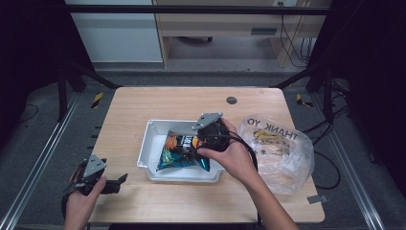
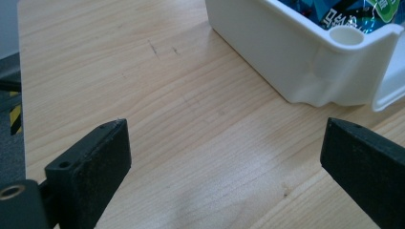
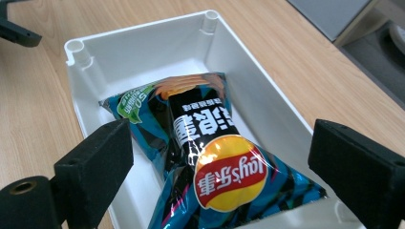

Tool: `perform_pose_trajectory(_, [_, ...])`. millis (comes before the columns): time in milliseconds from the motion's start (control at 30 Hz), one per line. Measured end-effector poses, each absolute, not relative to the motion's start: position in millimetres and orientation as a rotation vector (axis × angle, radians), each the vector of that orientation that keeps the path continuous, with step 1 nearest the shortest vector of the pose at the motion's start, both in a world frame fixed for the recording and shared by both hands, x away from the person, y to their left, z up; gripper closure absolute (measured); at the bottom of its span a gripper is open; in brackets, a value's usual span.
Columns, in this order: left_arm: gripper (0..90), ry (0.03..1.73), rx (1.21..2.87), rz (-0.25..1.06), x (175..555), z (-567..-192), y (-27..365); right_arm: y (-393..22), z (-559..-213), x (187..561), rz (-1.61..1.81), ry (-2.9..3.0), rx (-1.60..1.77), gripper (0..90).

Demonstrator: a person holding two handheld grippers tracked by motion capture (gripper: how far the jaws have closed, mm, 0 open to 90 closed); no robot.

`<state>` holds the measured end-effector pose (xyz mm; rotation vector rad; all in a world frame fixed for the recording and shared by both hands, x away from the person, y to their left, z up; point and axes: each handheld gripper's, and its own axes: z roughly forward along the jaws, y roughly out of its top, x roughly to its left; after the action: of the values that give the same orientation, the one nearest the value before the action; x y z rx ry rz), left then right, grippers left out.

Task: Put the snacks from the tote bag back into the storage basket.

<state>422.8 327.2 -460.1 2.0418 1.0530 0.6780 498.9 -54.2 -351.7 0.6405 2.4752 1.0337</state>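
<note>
Inspector A: The right claw point(image 3: 217, 157) is spread, pinching nothing; the crisp bag point(image 3: 205, 152) lies just below it, inside the white bin point(image 3: 143, 45).

Inspector B: Handling?

Inspector A: Likely light, puffy, slick, its contents fragile. I would grip a crimped end seam. The left claw point(image 2: 224, 157) idles spread over bare desk point(image 2: 143, 95). The bag's near end is cut off.
</note>
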Motion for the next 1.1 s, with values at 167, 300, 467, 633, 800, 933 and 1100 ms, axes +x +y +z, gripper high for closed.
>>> perform_pose_trajectory(167, [2.8,1.058,2.026,0.68,422,-460,329,-66,-348,496,1.039,2.434,0.702,7.9])
perform_pose_trajectory(300, [2.8,1.059,2.019,0.679,421,-459,330,-76,-347,494,1.013,2.4,0.765,8.2])
perform_pose_trajectory(467, [2.7,1.058,2.034,0.68,422,-460,329,-87,-347,490,0.948,2.305,0.802,10.3])
perform_pose_trajectory(633, [2.7,1.042,2.041,0.684,422,-460,327,-99,-349,487,0.971,2.279,0.863,9.1])
perform_pose_trajectory(800, [2.6,1.034,2.045,0.685,421,-461,328,-106,-346,479,0.999,2.249,0.882,8.3])
perform_pose_trajectory(933, [2.6,1.041,2.042,0.69,423,-461,330,-109,-342,473,1.008,2.24,0.88,8.3])
perform_pose_trajectory(1100, [2.6,1.037,2.041,0.69,421,-460,329,-114,-336,462,1.024,2.22,0.866,8.1])
